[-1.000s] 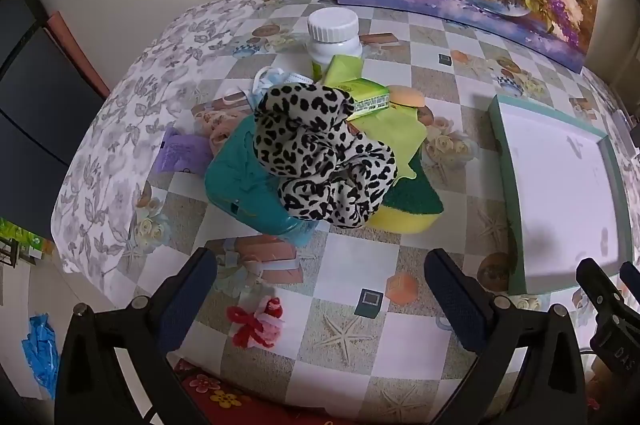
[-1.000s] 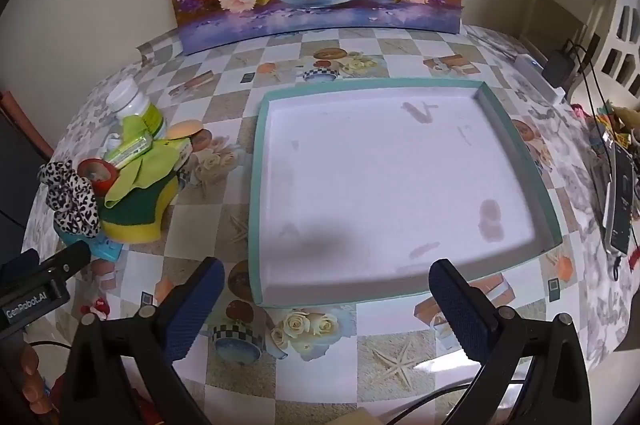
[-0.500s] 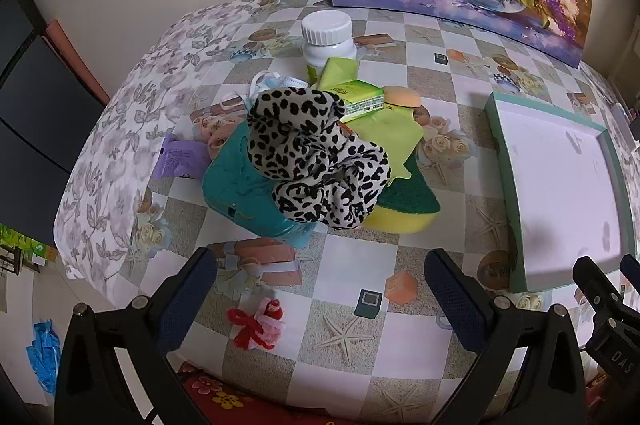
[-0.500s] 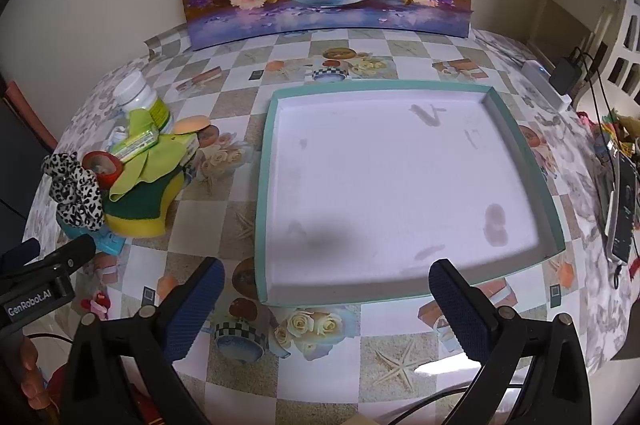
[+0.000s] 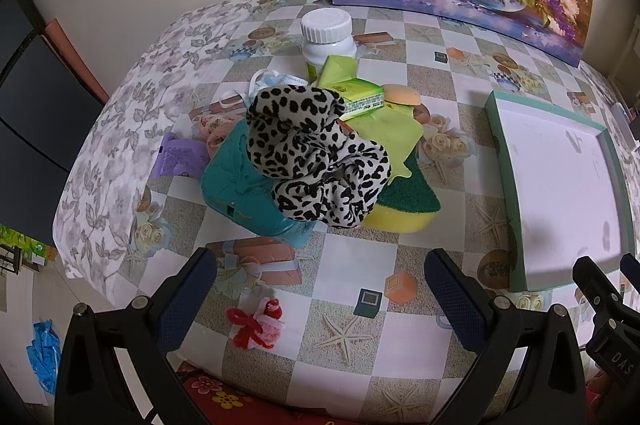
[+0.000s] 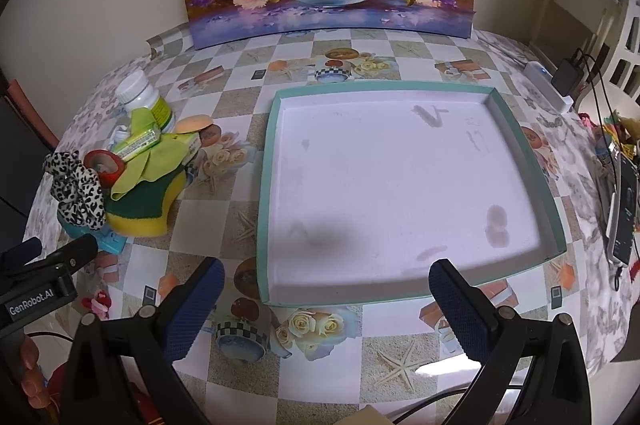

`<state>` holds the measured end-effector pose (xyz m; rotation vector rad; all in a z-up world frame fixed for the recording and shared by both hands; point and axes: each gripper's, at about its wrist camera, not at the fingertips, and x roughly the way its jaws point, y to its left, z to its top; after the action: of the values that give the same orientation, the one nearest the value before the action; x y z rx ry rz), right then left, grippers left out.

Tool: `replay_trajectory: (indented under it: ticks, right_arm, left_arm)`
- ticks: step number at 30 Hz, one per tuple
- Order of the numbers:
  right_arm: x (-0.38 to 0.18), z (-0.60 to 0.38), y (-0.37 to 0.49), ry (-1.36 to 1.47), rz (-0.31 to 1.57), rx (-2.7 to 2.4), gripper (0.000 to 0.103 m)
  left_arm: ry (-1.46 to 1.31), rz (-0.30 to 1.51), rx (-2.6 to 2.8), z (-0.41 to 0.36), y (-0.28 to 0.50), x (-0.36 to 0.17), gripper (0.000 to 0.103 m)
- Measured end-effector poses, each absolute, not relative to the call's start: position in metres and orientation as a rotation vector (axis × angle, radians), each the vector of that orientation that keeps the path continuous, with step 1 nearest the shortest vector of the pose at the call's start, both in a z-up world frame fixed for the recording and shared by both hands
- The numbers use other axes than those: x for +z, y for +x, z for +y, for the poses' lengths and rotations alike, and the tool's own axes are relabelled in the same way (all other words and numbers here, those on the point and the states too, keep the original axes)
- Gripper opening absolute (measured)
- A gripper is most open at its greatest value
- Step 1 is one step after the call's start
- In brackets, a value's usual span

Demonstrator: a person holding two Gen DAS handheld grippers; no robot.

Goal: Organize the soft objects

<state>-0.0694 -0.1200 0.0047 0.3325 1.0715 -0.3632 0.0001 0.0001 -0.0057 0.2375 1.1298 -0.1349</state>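
Left wrist view: left gripper (image 5: 320, 289) gapes empty; snatching the leopard scrunchie (image 5: 316, 153) could topple the green box (image 5: 362, 100) stacked against it.

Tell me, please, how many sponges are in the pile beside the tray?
1: a yellow sponge with a green scouring top, at the pile's tray-side edge, under the green cloth and leopard scrunchie. Others may be buried.

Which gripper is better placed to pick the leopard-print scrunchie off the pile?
Left. The left gripper is open and faces the leopard-print scrunchie directly; the right gripper faces the empty tray.
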Motion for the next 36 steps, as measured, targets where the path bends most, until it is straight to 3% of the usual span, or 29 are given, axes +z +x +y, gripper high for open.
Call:
replay_trajectory:
  ticks: [36]
  right_arm:
    - [0.0033, -0.1212, -0.0684, 0.334, 1.086, -0.364, 0.103]
  left_arm:
    - [0.24, 1.143, -0.137, 0.0012, 0.0009, -0.0086, 0.103]
